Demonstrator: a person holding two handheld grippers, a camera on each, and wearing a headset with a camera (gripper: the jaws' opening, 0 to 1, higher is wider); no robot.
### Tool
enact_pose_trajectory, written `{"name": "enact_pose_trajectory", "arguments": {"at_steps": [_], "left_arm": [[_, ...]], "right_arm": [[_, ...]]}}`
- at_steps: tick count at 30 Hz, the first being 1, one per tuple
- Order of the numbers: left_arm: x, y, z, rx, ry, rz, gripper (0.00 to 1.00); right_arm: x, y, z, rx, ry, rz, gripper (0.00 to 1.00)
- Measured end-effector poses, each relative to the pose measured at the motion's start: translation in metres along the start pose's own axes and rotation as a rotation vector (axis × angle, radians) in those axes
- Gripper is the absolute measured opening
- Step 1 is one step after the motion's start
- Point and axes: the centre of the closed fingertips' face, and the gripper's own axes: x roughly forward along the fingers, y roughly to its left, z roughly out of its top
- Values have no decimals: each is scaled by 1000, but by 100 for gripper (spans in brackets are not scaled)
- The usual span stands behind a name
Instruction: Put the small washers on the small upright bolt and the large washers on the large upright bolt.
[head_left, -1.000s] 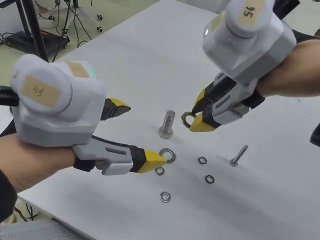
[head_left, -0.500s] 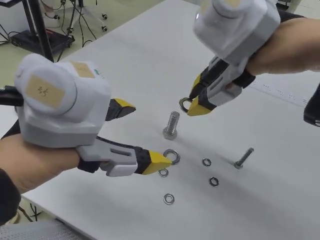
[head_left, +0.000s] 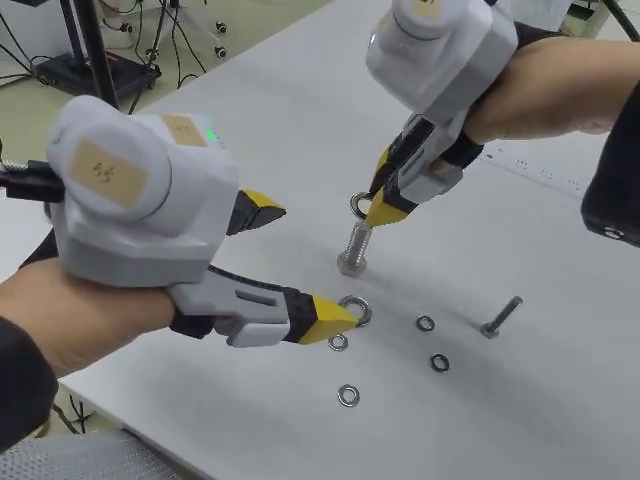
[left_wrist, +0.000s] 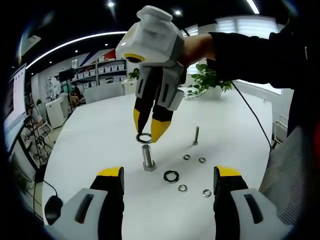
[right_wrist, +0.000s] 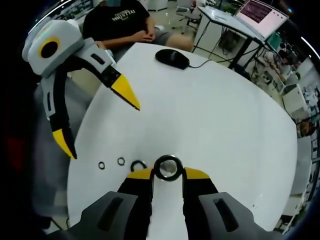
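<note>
Lg washer (head_left: 360, 206) over upright lg bolt (head_left: 352, 248), sm bolt (head_left: 500, 317) upright, sm washers (head_left: 348, 395) flat nearby

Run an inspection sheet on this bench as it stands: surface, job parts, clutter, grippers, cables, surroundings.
Surface: white table, plain top.
Job's things: large bolt stands head down; small bolt stands upright to one side; one large washer and four small washers lie loose on the table.
Clutter: computer mouse near the far edge.
Grippers: right gripper shut on a second large washer, held just over the large bolt's top. Left gripper open, holding nothing, by the loose washers.
Cables: mouse cable on the table; cables on the floor.
Surroundings: seated person, desks, shelves, potted plant.
</note>
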Motion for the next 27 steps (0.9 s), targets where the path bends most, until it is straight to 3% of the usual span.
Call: {"name": "enact_pose_trajectory", "arguments": {"at_steps": [18, 27], "left_arm": [[1, -1, -1, -1, 6, -6, 72], [1, -2, -1, 0, 9, -9, 72]], "right_arm": [[23, -8, -14, 49, 40, 36, 22], [31, -5, -14, 62, 34, 46, 22]]}}
